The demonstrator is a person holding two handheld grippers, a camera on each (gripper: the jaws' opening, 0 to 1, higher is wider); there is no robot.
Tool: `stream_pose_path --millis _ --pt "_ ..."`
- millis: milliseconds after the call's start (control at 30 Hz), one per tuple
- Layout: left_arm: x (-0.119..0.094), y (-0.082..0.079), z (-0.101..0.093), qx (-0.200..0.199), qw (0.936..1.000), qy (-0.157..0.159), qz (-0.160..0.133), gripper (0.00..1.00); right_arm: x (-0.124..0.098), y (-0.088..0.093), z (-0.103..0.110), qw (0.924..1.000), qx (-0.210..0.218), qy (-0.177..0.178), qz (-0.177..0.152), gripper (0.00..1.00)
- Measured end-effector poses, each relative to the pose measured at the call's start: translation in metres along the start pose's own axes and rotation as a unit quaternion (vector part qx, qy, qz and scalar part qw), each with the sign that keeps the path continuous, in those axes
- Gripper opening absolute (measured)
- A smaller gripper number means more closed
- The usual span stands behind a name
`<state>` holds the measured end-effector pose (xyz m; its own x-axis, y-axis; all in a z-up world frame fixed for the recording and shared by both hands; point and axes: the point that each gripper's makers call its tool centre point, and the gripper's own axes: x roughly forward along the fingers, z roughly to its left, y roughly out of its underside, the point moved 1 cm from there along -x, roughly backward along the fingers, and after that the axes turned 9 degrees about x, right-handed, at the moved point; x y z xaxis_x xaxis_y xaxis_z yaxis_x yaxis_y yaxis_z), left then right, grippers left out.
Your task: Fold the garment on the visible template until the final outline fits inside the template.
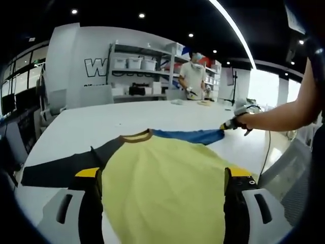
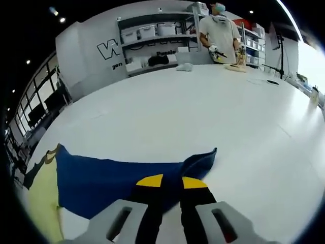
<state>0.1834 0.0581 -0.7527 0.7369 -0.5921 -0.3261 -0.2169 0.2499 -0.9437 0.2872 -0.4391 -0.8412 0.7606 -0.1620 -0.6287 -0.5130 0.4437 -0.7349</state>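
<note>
White worktop (image 1: 101, 122), shelving behind: yellow tee w/ one blue and one dark sleeve (image 1: 162, 178) lying flat.
Right gripper (image 2: 170, 179) jaws closing together on blue sleeve (image 2: 117, 180) end; left gripper (image 1: 162, 175) jaws gaping wide over tee body, gripping nothing.

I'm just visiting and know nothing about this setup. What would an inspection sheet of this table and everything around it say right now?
Surface: large white table, mostly bare; no template outline can be made out.
Job's things: yellow shirt lying flat, brown collar, dark sleeve on one side, blue sleeve on the other.
Clutter: small items at the table's far end, too small to identify.
Grippers: left gripper open, jaws either side of the shirt body; right gripper shut on the blue sleeve.
Cables: thin cable hanging below the person's arm.
Surroundings: shelving with boxes, a person standing at the far end, ceiling lights.
</note>
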Motion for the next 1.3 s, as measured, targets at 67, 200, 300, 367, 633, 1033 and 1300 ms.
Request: stream_pose_path --millis 67,200,300,367,633,1033,1300 --pt "0.0 0.0 0.001 -0.002 1.0 -0.001 0.001 0.95 -0.003 -0.002 -0.001 1.0 -0.002 0.003 -0.005 0.0" --pt "0.001 0.0 0.001 -0.001 1.0 0.0 -0.001 0.95 -0.014 -0.005 -0.01 0.9997 0.007 0.011 -0.019 0.0" --pt "0.001 -0.002 -0.001 0.0 1.0 0.002 -0.003 0.95 -0.022 -0.006 -0.016 0.9994 0.013 0.019 -0.024 0.0" --pt "0.001 -0.003 -0.002 0.0 1.0 0.005 -0.005 0.95 -0.03 -0.006 -0.025 0.999 0.021 0.029 -0.027 0.0" --pt "0.0 -0.006 -0.006 0.002 0.9999 0.012 -0.011 0.95 -0.035 0.013 -0.053 0.9975 0.047 0.052 0.003 0.0" --pt "-0.002 -0.003 -0.003 -0.001 0.9999 0.01 -0.006 0.94 -0.024 0.015 -0.06 0.9968 0.034 0.069 0.022 0.0" --pt "-0.002 -0.003 -0.004 -0.002 0.9999 0.011 -0.006 0.94 -0.044 -0.009 -0.04 0.9983 0.037 0.043 -0.013 0.0"
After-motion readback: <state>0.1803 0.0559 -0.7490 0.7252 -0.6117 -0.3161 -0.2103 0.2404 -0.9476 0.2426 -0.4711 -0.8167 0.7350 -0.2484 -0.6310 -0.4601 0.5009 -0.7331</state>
